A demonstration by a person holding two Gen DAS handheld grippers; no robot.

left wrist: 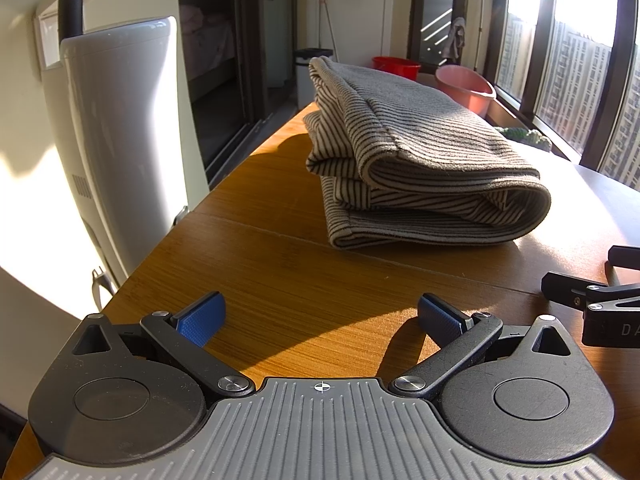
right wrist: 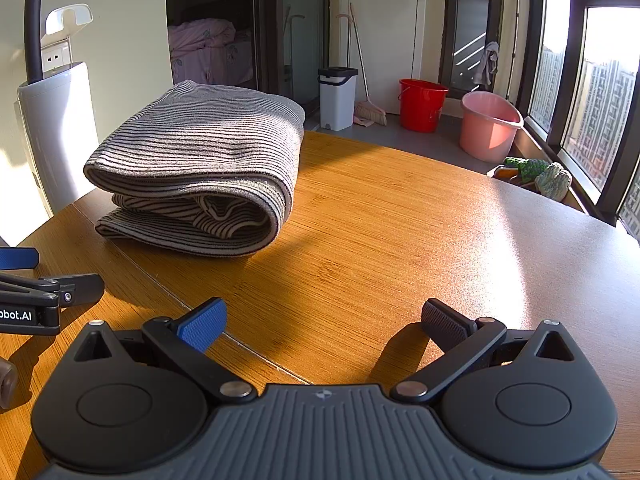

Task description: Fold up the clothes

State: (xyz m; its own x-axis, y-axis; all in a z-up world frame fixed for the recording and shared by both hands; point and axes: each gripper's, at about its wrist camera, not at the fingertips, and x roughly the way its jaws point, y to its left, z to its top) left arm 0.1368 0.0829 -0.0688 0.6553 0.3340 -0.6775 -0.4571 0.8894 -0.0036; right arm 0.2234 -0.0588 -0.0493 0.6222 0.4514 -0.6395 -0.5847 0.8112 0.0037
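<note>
A beige garment with thin dark stripes [left wrist: 416,160] lies folded in a thick stack on the wooden table [left wrist: 304,280]. It also shows in the right wrist view [right wrist: 200,168], ahead and to the left. My left gripper [left wrist: 320,320] is open and empty, low over the table, well short of the stack. My right gripper [right wrist: 322,320] is open and empty too, over bare table to the right of the stack. Each gripper shows at the edge of the other's view: the right one [left wrist: 592,300], the left one [right wrist: 40,296].
A white appliance [left wrist: 128,152] stands against the table's left edge. Beyond the far edge, on the floor, are a white bin [right wrist: 338,98], a broom [right wrist: 366,112], a red bucket [right wrist: 422,104] and a pink basin [right wrist: 488,128]. Windows [right wrist: 592,92] line the right side.
</note>
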